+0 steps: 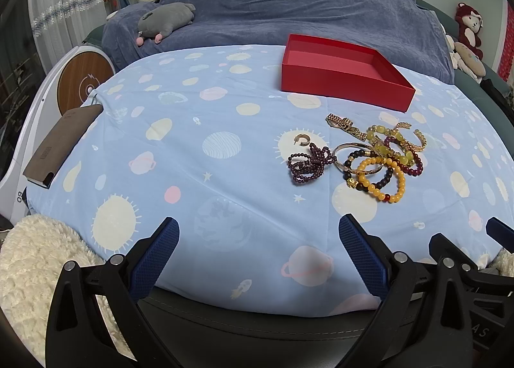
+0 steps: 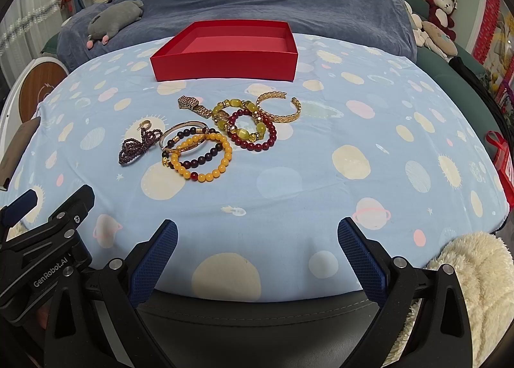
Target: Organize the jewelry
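Note:
An empty red box [image 1: 343, 78] [image 2: 225, 54] stands at the far side of a blue planet-print cloth [image 1: 192, 149] [image 2: 321, 159]. In front of it lies a pile of jewelry: a purple bead strand [image 1: 306, 164] [image 2: 136, 146], an orange bead bracelet [image 1: 390, 196] [image 2: 221, 168], a dark red bead bracelet [image 2: 257, 144], a yellow-green bead bracelet [image 2: 234, 103], a gold cuff [image 2: 282, 117], a gold watch band [image 1: 342, 122] [image 2: 192, 104] and a small gold earring [image 1: 302, 139]. My left gripper [image 1: 258, 254] and right gripper [image 2: 257, 252] are both open and empty, near the front edge, short of the pile.
A brown book [image 1: 64, 143] lies at the cloth's left edge beside a white device with a wooden disc [image 1: 83, 78]. A grey plush toy [image 1: 167, 21] lies on the blue blanket behind. Fluffy cream fabric [image 2: 475, 278] sits at the front corners.

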### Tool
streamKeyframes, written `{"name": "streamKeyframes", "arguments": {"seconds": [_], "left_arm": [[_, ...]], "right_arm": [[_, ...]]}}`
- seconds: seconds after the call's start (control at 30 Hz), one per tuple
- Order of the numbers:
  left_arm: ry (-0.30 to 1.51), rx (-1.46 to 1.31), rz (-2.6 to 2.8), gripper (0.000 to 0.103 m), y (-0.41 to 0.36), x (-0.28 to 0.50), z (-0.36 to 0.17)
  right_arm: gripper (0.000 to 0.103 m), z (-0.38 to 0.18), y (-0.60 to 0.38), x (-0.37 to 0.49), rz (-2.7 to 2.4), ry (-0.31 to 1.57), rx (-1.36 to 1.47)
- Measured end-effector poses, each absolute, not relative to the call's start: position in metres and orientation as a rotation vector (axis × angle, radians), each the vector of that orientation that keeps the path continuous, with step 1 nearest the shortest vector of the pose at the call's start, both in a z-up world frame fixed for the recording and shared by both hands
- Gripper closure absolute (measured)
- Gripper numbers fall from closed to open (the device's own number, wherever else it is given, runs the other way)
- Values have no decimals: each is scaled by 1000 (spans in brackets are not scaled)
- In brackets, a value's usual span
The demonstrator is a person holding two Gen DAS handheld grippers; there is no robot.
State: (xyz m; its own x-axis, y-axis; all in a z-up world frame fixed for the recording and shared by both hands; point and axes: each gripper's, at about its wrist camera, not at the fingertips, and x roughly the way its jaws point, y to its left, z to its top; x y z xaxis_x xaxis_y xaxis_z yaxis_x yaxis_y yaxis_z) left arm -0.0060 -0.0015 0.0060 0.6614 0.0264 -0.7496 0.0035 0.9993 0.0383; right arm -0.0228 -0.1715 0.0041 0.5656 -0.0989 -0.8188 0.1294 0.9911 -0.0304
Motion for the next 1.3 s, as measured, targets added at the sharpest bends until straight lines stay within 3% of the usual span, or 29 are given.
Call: {"name": "streamKeyframes", "arguments": {"seconds": [1.3], "left_arm": [[937,-12,-10,10,0,30,-3]], "right_arm": [[7,-12,-193,-7,-176,1007,152]]}}
